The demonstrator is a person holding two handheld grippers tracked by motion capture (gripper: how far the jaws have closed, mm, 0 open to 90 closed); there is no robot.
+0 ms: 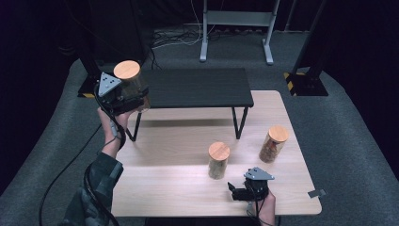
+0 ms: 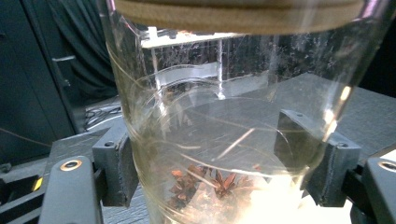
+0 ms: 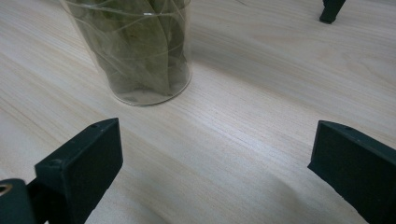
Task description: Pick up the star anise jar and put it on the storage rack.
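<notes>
1. high view: the left gripper [image 1: 123, 96] is clamping a clear glass jar with a wooden lid [image 1: 130, 81] and holding it in the air, at the left end of the black raised shelf [image 1: 197, 87]. the person's left hand [image 1: 113, 123] is gripping the handle from below, a cable trailing down past the sleeve.
2. high view: the right gripper [image 1: 245, 190] is resting low at the near edge of the light wooden table [image 1: 179, 188], jaws standing apart with nothing in them. just beyond it a jar of pale leaves [image 1: 218, 160] is standing upright; a third jar with brownish contents [image 1: 273, 143] is standing to its right, apart from it.
3. left gripper view: both black pads [image 2: 114, 170] are pressing on the jar's glass wall, one on each side. the jar is sitting upright, its wooden lid at the top edge, and star anise [image 2: 219, 183] is lying at the bottom.
4. right gripper view: the jaws are standing wide over bare table; the jar of bay leaves [image 3: 133, 49] is sitting ahead and to the left, clear of the pads. a black shelf foot [image 3: 332, 9] is showing at top right.
</notes>
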